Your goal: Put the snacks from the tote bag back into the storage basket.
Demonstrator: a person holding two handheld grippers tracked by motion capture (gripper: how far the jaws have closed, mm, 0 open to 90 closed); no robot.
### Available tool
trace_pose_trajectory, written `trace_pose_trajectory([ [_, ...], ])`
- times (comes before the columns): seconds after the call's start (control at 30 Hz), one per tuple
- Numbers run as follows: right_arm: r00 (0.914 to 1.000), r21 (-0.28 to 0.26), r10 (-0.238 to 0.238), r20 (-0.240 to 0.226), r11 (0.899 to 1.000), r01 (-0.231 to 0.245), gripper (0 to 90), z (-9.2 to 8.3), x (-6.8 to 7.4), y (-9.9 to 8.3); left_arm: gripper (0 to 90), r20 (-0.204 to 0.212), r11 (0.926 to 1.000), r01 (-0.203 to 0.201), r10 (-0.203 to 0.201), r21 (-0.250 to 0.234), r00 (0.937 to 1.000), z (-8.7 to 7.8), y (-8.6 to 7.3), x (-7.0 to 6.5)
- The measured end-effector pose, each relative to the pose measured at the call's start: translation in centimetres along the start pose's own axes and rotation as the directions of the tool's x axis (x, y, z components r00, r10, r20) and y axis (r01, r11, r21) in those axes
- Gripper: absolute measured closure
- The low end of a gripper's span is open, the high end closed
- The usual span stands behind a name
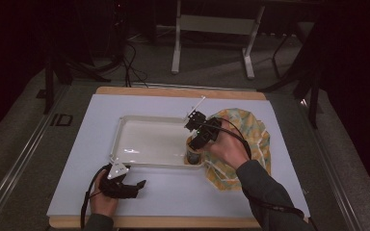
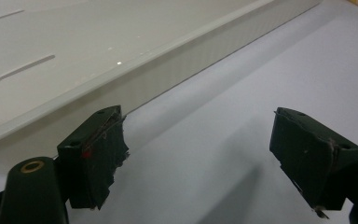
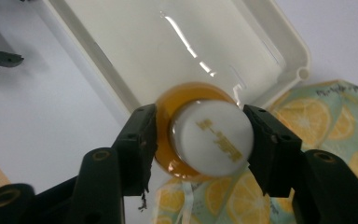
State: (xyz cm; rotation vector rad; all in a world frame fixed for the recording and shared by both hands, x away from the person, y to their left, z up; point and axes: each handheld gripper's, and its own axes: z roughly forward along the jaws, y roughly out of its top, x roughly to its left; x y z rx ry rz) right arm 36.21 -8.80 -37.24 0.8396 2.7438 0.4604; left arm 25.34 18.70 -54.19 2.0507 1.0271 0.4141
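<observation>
Bottle is the thing to watch here: amber body, white cap with gold lettering, sitting right between the jaws of the right gripper. The jaws are closed in on the cap from both sides, and it looks properly clamped rather than just bracketed. Just past the jaws is the near corner of the white tray; underneath them is the orange-slice patterned cloth. My guess is it's a small, light, stiff pill-type bottle with smooth plastic, so fairly slippery. The cap's flat sides seem the sensible place to hold, since the rounded body below would probably squirm out. The left gripper is spread wide with nothing in it, hovering low over the white table cover, with the tray's long wall running just beyond its jaws.
</observation>
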Motion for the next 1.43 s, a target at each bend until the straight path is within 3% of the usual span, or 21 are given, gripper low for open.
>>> trace_pose_trajectory([
  [0.73, 1.0000, -0.018, 0.000, -0.008, 1.000, 0.000, 40.0, -1.2, -0.6, -0.7, 18.1, 0.001, 1.0000, 0.001, -0.001, 0.001, 1.0000, 0.0, 0.0, 0.0],
  [1.43, 0.9998, -0.013, 0.001, -0.020, 1.000, -0.002, 35.2, -3.0, -1.8, -3.2, 18.1, 0.002, 0.9999, 0.010, -0.010, 0.006, 0.9999, 0.1, 0.0, 0.1],
])
